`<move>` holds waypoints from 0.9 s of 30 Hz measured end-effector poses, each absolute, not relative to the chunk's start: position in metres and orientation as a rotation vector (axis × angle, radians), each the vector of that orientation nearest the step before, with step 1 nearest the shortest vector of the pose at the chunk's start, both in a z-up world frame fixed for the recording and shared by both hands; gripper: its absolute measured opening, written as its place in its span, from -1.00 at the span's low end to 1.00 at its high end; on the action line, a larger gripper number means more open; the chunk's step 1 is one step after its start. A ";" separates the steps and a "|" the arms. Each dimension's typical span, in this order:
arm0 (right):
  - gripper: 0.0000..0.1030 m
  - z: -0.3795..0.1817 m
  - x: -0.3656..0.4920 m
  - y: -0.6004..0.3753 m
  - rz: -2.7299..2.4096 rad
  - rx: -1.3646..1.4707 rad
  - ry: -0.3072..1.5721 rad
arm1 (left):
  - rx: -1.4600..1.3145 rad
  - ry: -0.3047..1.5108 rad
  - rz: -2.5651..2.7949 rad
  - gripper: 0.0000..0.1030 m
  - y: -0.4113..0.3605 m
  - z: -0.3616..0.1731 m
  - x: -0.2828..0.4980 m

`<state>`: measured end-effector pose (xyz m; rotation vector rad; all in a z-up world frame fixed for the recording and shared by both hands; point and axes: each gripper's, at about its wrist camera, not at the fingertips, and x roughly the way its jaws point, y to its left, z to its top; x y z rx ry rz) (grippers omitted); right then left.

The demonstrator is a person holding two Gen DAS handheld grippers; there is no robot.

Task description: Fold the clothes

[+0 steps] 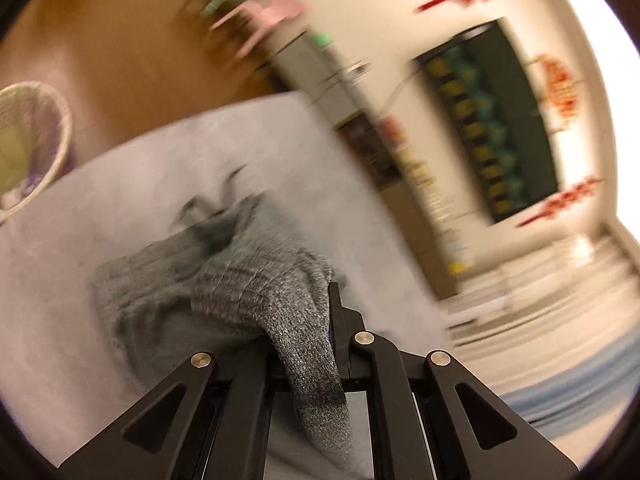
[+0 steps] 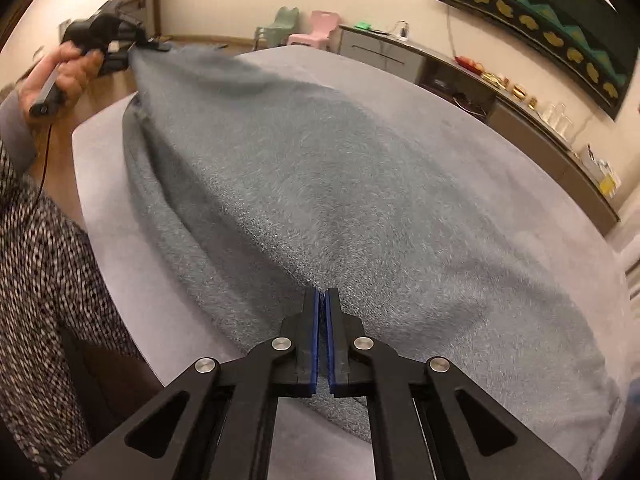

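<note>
Both grippers pinch the grey sweater: the right gripper [image 2: 322, 294] at lower centre, the left gripper [image 2: 154, 45] in the upper left, stretching the sweater [image 2: 304, 184] above the table [image 2: 500, 140], so a hard tug could slip either thin hold.

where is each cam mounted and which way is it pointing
Left wrist: on the left gripper, tilted, looking along its fingers at the grey garment it pinches, the table and the blurred room beyond.
Right wrist: on the right gripper, looking across the garment toward the left gripper; a hand and patterned sleeve show.
Shared: garment, table, green chair and pink chair, dark wall hanging.
</note>
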<state>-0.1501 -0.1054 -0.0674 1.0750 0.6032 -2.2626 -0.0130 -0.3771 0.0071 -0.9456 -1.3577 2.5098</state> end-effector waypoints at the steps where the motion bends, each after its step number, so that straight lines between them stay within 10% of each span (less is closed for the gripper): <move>1: -0.94 -0.064 -0.146 -0.104 -2.261 1.066 0.604 | -0.978 -1.340 2.537 -0.92 -0.380 0.008 -0.007; 13: -0.97 -0.118 -0.125 -0.100 -2.100 1.191 0.585 | -1.600 -0.710 2.911 -0.86 -0.354 -0.012 0.018; 20: -0.94 -0.110 -0.121 -0.085 -2.041 1.198 0.508 | -1.664 -0.568 3.071 0.13 -0.350 0.005 0.037; 27: -0.52 -0.046 -0.138 -0.024 -2.024 1.177 0.237 | -1.569 -0.647 3.290 0.20 -0.369 0.038 0.073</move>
